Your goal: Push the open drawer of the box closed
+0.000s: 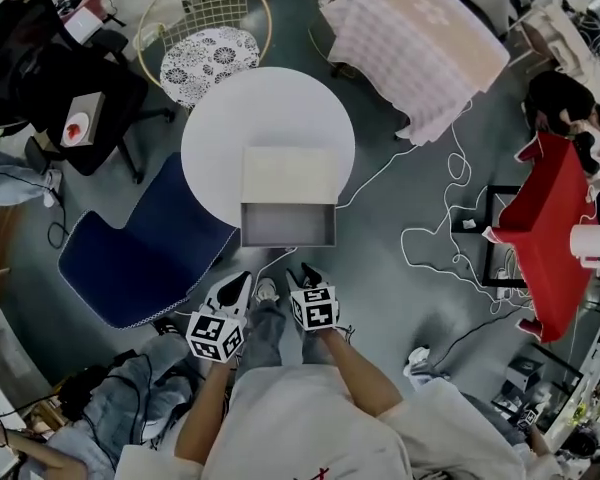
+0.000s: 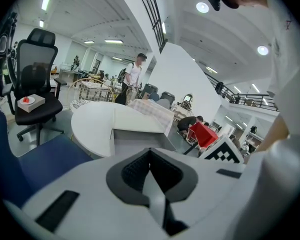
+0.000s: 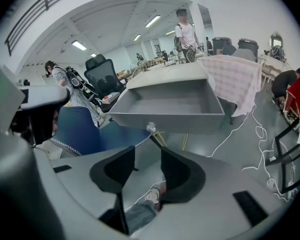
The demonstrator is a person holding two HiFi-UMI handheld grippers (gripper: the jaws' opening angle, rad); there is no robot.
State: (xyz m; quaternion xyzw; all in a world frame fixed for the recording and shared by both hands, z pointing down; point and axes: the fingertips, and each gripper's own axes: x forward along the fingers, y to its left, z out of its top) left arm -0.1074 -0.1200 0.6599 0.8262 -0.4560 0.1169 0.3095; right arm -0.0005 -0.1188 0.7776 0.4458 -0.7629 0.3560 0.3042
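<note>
At far left a blue chair point(image 1: 130, 258) sits beside the round white worktop point(image 1: 210, 138). Our left gripper point(image 1: 242, 280) is low in the head view, its jaws pressed together on nothing, as the left gripper view confirms point(image 2: 150, 156). It points up and slightly right towards the near left corner of the drawer point(image 1: 288, 223).

The drawer is pulled well out of the box point(image 1: 290, 175) and overhangs the worktop's near edge. Its long axis runs across us and its front wall faces us. The way home is therefore straight away from us, into the box.

Our right gripper point(image 1: 308, 271) is just short of that front wall and near its middle. Its jaws are spread and empty, with only floor showing through the gap point(image 3: 147, 166). In its own view the drawer point(image 3: 170, 104) fills the space ahead, with a small knob point(image 3: 150, 127) just above the jaws.

We judge the right gripper the nearer and better lined up. A flat push forward on the wall's centre should keep the drawer from skewing.
</note>
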